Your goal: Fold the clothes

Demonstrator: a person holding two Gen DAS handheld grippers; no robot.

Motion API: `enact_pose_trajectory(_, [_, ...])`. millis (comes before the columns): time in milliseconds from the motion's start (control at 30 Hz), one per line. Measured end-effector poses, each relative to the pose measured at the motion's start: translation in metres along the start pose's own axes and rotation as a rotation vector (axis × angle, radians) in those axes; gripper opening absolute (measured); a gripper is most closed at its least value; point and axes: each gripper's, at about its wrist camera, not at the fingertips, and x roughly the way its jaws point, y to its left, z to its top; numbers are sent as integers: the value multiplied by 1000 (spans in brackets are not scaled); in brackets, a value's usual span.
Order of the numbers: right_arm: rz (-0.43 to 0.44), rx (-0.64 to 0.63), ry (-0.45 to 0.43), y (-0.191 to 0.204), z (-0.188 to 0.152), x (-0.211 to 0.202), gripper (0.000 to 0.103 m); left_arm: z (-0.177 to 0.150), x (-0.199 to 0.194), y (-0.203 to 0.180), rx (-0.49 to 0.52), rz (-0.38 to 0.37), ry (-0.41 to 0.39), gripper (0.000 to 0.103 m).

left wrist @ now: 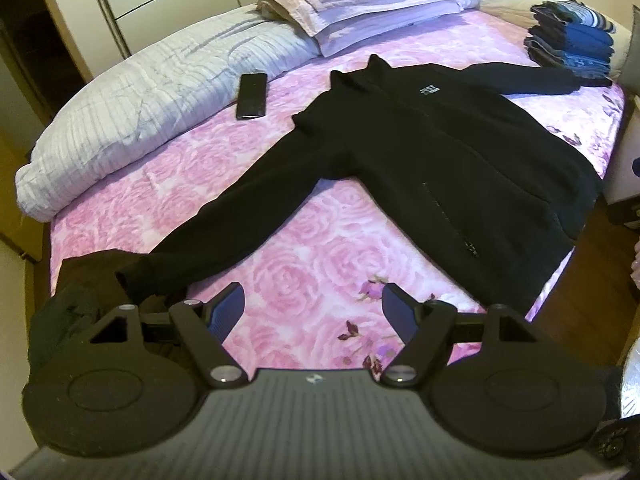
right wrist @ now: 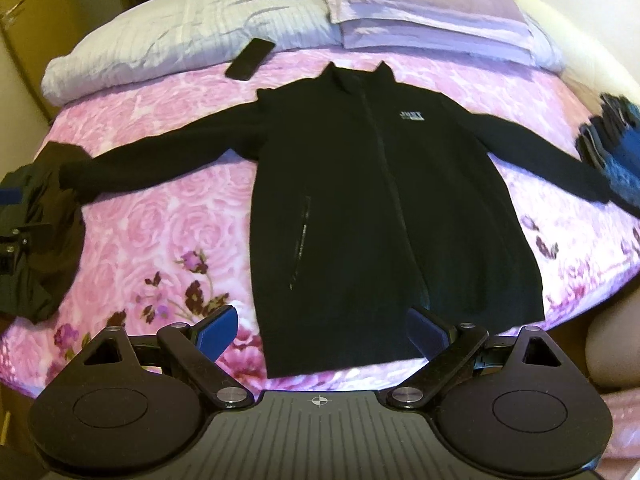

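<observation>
A black long-sleeved zip-front fleece jacket (right wrist: 360,200) lies flat and front-up on a bed covered with a pink rose-patterned quilted bedspread (right wrist: 160,224), its stand-up collar toward the top of the frame, both sleeves spread out to the sides and a small pale logo on the chest. In the right wrist view the jacket fills the centre, its hem at the lower middle just above the right gripper (right wrist: 318,330), whose blue-padded jaws stand wide apart with nothing clamped; the hem shows in the gap between them. In the left wrist view the left gripper (left wrist: 312,306) sits at the bottom centre, its jaws likewise apart and empty over bare bedspread, and the cuff of the jacket's nearer sleeve (left wrist: 136,276) lies just beyond its left finger. That cuff rests against a crumpled dark garment (left wrist: 80,292) at the lower left edge of the bed. A flat black rectangular phone-like device (left wrist: 251,96) lies on the bedspread above the sleeve, beside a rolled pale grey striped duvet (left wrist: 160,96) in the upper left. Lilac pillows (left wrist: 352,4) are stacked at the top centre, and a pile of folded blue and dark clothes (left wrist: 572,40) stands at the upper right, near the far sleeve's end.
</observation>
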Motion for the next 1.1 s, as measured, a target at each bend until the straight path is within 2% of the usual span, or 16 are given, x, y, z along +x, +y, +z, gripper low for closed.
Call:
enact_pose_trajectory(200, [70, -86, -27, 9, 11, 5, 94, -5, -17, 1, -62, 69, -8, 72])
enact_pose_trajectory(500, [193, -247, -75, 44, 23, 12, 94, -18, -47, 10, -145, 188, 1, 72])
enact_pose_trajectory(733, [231, -313, -69, 61, 27, 22, 94, -31, -54, 18, -181, 225, 18, 73])
enact_pose_trajectory(900, [230, -332, -55, 70, 35, 36, 94, -29, -40, 32, -173, 218, 17, 73])
enact_pose_trajectory(1100, [227, -416, -104, 100, 53, 56, 93, -17, -9, 75, -69, 225, -5, 73])
